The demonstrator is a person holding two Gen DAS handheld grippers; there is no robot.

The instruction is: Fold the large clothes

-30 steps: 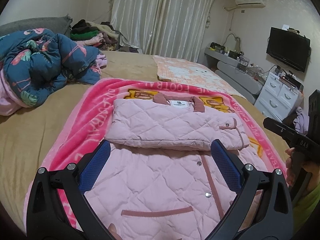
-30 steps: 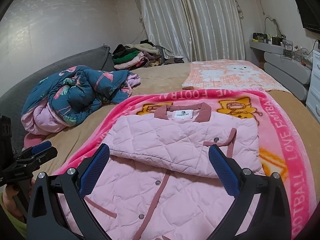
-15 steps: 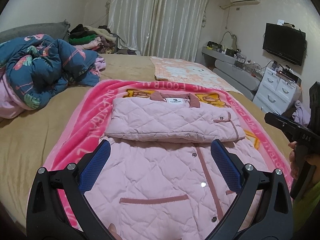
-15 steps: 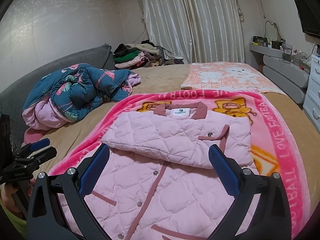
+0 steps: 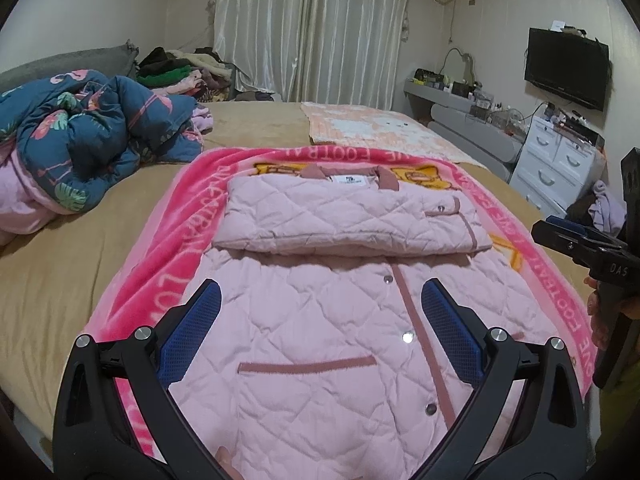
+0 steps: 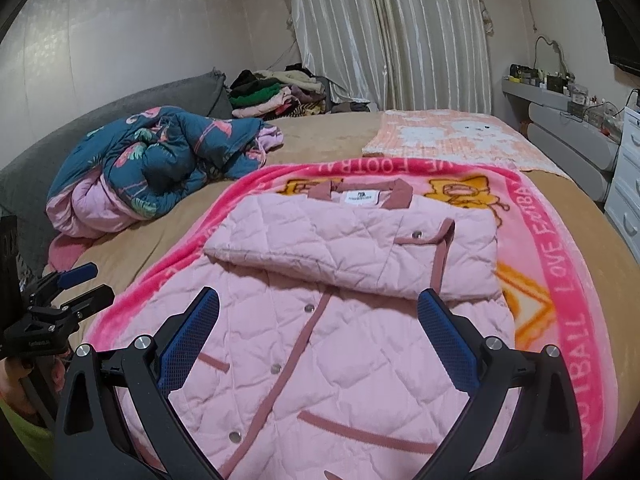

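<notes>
A pink quilted jacket (image 5: 320, 320) lies front-up on a bright pink blanket (image 5: 176, 256), also in the right wrist view (image 6: 320, 360). Its sleeves are folded across the chest as a flat band (image 5: 344, 220) below the collar. My left gripper (image 5: 320, 328) is open and empty above the jacket's lower half. My right gripper (image 6: 320, 336) is open and empty over the lower half too. Each gripper shows at the edge of the other's view: the right one in the left wrist view (image 5: 584, 244), the left one in the right wrist view (image 6: 68, 292).
The blanket (image 6: 560, 280) lies on a tan bed (image 5: 48, 280). A crumpled blue flamingo duvet (image 5: 88, 136) sits at the left. A peach blanket (image 5: 368, 128) lies beyond, a clothes pile (image 5: 176, 68) by the curtains. White drawers (image 5: 560, 164) stand at the right.
Both grippers have drawn back toward the jacket's hem and stayed open, so more of the lower jacket shows. The jacket has not moved.
</notes>
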